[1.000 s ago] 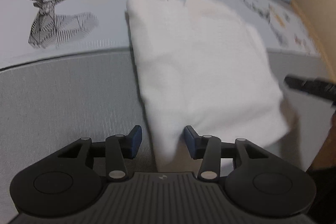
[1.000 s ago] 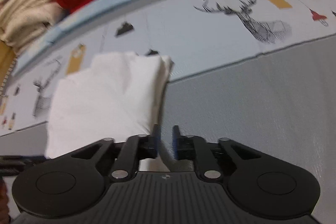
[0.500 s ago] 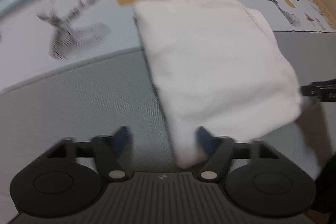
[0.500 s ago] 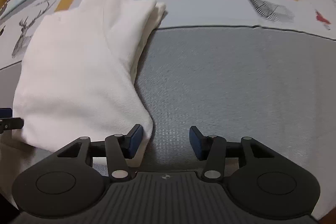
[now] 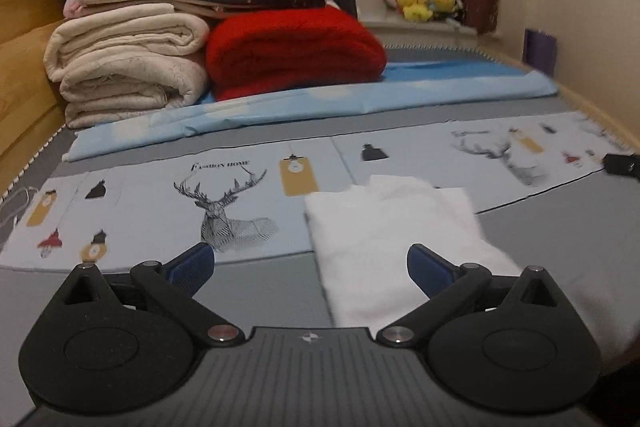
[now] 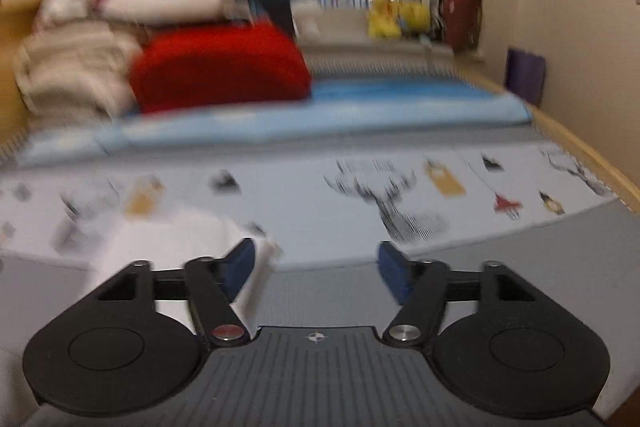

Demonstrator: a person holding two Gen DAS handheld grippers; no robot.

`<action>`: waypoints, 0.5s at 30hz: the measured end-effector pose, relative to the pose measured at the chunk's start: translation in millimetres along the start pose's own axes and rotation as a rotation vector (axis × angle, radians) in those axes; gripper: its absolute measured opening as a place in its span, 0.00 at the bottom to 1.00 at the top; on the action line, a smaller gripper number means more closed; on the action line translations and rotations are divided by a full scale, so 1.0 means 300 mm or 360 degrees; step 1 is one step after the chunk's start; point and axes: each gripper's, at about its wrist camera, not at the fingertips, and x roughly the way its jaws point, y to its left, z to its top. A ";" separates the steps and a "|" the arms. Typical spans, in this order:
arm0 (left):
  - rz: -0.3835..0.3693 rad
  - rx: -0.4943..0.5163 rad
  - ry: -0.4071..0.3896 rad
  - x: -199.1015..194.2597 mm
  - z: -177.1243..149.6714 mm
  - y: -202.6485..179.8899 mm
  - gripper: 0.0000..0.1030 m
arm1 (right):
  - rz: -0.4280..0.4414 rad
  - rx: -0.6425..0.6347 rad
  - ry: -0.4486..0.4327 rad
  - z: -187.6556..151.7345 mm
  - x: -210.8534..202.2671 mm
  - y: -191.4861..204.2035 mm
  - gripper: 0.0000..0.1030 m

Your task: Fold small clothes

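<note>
both jaws stand wide and hold nothing as i look along my left gripper [image 5: 310, 261] and right gripper [image 6: 314, 265]. the folded white garment [image 5: 394, 235] lies flat on the grey mat [image 5: 256, 287], its far edge over the deer-print sheet [image 5: 224, 203]. behind it sit a red blanket [image 5: 292, 53] and stacked cream bedding [image 5: 124, 67]. the right view is blurred.

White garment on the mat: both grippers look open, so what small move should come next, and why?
Probably pull both away and leave it. The white garment lies folded flat on the mat, and the left gripper and right gripper are open, gripping nothing, so the fold looks finished.
</note>
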 end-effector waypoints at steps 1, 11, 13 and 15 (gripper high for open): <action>-0.0006 -0.0006 -0.0001 -0.034 -0.015 -0.010 1.00 | 0.0057 0.0010 -0.0007 0.002 -0.043 0.009 0.77; -0.0010 -0.0161 0.0058 -0.185 -0.292 -0.106 1.00 | 0.0290 -0.0141 -0.0047 -0.159 -0.318 0.136 0.78; -0.0032 -0.0172 0.0052 -0.178 -0.293 -0.120 1.00 | 0.0260 -0.0114 -0.0016 -0.227 -0.317 0.161 0.77; 0.0021 -0.0143 0.0017 -0.161 -0.286 -0.131 1.00 | 0.0190 -0.0140 0.0106 -0.250 -0.293 0.189 0.76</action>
